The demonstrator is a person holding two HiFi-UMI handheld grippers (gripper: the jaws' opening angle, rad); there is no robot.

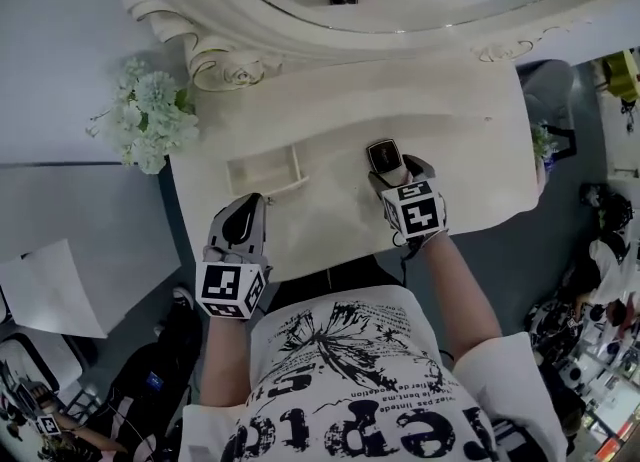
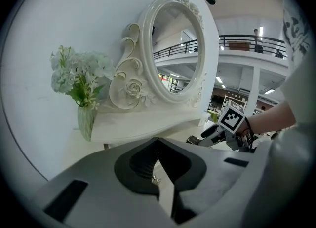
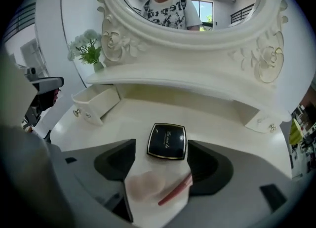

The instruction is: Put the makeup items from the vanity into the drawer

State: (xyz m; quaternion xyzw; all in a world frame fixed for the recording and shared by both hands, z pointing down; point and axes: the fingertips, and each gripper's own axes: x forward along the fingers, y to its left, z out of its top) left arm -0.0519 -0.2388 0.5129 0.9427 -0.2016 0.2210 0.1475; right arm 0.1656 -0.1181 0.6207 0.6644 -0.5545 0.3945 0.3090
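Note:
A black square compact (image 3: 167, 141) with a gold rim lies on the white vanity top (image 1: 470, 140), just at the tips of my right gripper (image 3: 161, 165). That gripper's jaws stand wide open and touch nothing. Between them on the tabletop lie a round pink puff (image 3: 144, 184) and a red pencil (image 3: 175, 190). In the head view the compact (image 1: 385, 156) shows in front of the right gripper (image 1: 401, 176); the puff and pencil are hidden under it. A small white drawer (image 1: 265, 172) stands pulled out at the left. My left gripper (image 1: 240, 212) hovers at the vanity's front edge, shut and empty.
A large oval mirror (image 1: 400, 0) in a carved white frame backs the vanity. A vase of pale flowers (image 1: 150, 115) stands at the left corner. Another closed small drawer (image 3: 261, 121) sits at the right under the mirror shelf.

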